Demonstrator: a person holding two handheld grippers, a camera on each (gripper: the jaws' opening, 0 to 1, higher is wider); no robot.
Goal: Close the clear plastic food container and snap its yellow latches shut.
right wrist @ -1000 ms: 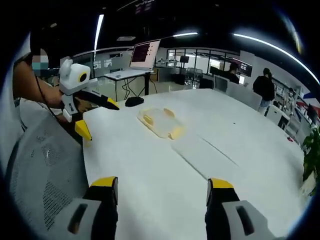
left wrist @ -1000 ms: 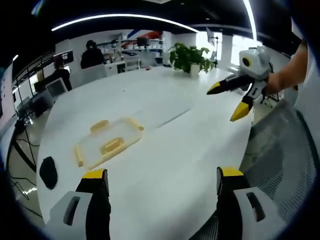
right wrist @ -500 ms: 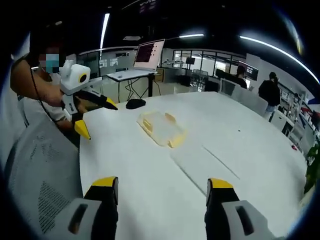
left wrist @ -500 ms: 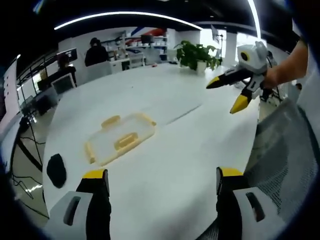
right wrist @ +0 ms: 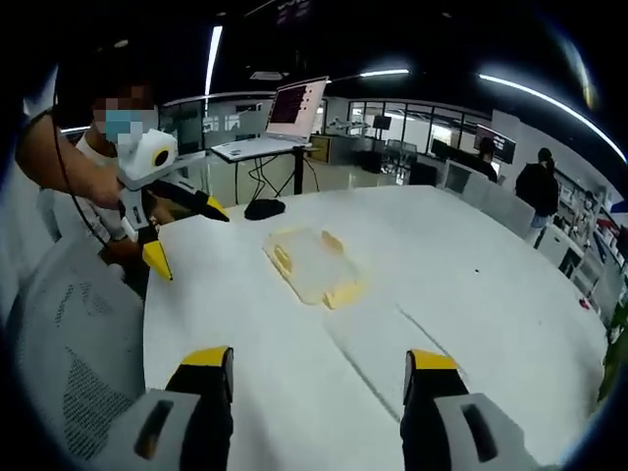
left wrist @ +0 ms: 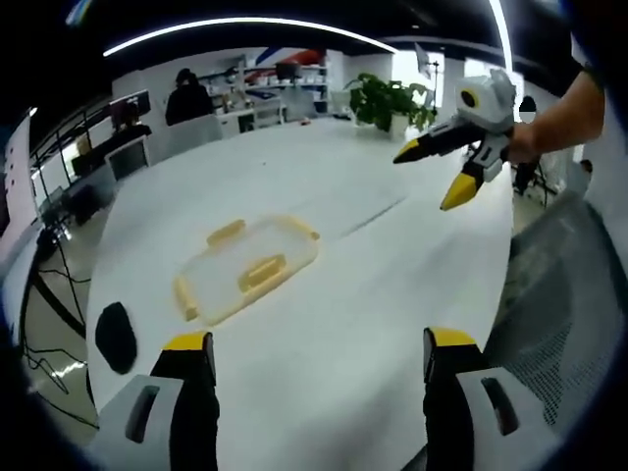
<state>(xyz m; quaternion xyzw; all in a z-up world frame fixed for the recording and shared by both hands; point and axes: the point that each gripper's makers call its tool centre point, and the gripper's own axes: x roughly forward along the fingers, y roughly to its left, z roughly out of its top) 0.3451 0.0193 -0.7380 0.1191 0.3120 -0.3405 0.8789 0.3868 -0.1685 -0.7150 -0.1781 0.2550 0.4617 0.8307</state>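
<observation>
Clear plastic with yellow latches, the food container [left wrist: 247, 270] is lying flat on the white tabletop [left wrist: 324, 196], toward the edge nearest the black mouse [left wrist: 116, 337], with its lid resting on it; whether the latches are snapped cannot be told. In the right gripper view the container [right wrist: 310, 263] is sitting mid-table, well apart from both tools. The left gripper [left wrist: 312, 358] is hovering short of the container, jaws standing wide apart and holding nothing. The right gripper [right wrist: 314, 368] is likewise hanging over the near table edge, jaws spread and empty. A potted plant [left wrist: 388, 101] is standing at the far edge. A laptop [right wrist: 280, 113] is sitting on a separate desk beyond.
</observation>
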